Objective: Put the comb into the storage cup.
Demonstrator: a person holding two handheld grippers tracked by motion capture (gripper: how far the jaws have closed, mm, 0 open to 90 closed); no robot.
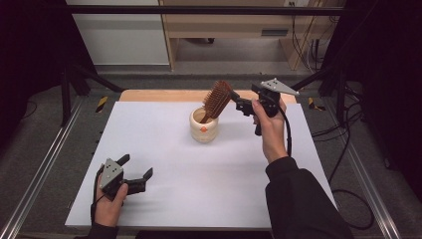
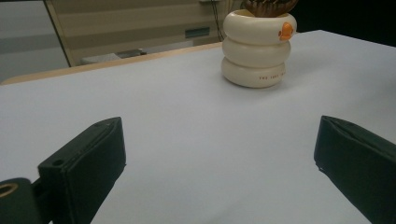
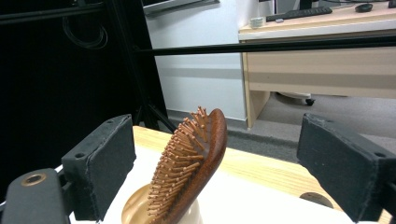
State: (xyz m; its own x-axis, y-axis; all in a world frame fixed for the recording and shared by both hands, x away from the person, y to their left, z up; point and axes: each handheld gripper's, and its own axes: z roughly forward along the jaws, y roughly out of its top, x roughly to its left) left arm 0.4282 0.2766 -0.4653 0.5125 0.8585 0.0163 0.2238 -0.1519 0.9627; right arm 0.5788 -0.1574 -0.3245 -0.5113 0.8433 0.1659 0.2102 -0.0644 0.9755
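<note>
A brown wooden hairbrush (image 1: 217,98) stands handle-down in a cream ringed holder (image 1: 204,127) at the back middle of the white table (image 1: 199,189), leaning to the right. My right gripper (image 1: 238,103) is held up just right of the brush head. In the right gripper view its jaws stand wide apart on either side of the hairbrush (image 3: 198,158), not touching it, with the holder (image 3: 135,210) below. My left gripper (image 1: 136,166) rests open and empty at the table's front left. From the left gripper (image 2: 219,154) the holder (image 2: 256,51) shows far ahead to the right.
A strip of bare wooden tabletop (image 1: 159,95) runs along the back edge. Black frame bars (image 1: 199,10) cross above, and metal rails (image 1: 45,164) flank the table. A wooden desk (image 3: 322,60) stands behind on the grey floor.
</note>
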